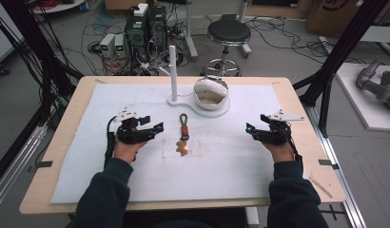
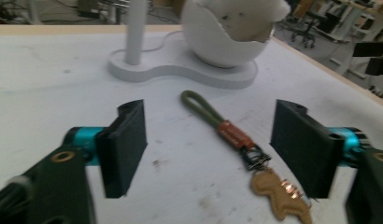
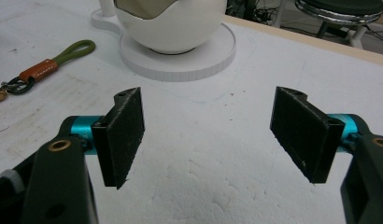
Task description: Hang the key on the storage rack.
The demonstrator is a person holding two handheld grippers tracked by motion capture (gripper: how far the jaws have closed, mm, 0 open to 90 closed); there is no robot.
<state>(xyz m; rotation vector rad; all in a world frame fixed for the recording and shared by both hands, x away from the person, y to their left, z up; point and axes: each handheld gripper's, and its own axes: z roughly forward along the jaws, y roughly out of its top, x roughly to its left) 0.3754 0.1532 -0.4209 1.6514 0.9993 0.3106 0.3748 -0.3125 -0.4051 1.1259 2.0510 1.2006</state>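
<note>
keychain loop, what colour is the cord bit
Olive green, with a brown-orange leather wrap below it; the keychain loop shows best in the left gripper view.

So it's a light wooden table (image 1: pixel 297 102) with a big white foam sheet (image 1: pixel 231 166) laid over nearly the whole top, just a strip of bare wood showing round the edges. The sheet's a bit scuffed and stained in the middle. Toward the far edge, about centre, sits a white stand (image 1: pixel 198 105) with a thin upright post (image 1: pixel 173 71) on one end and a cracked-egg-style bowl (image 1: pixel 210 92) on the other. Just in front of it, mid-sheet, a keychain (image 1: pixel 184 134) lies flat: green cord loop pointing at the stand, orange wrap, tan dino-shaped tag nearest the near edge.
</note>
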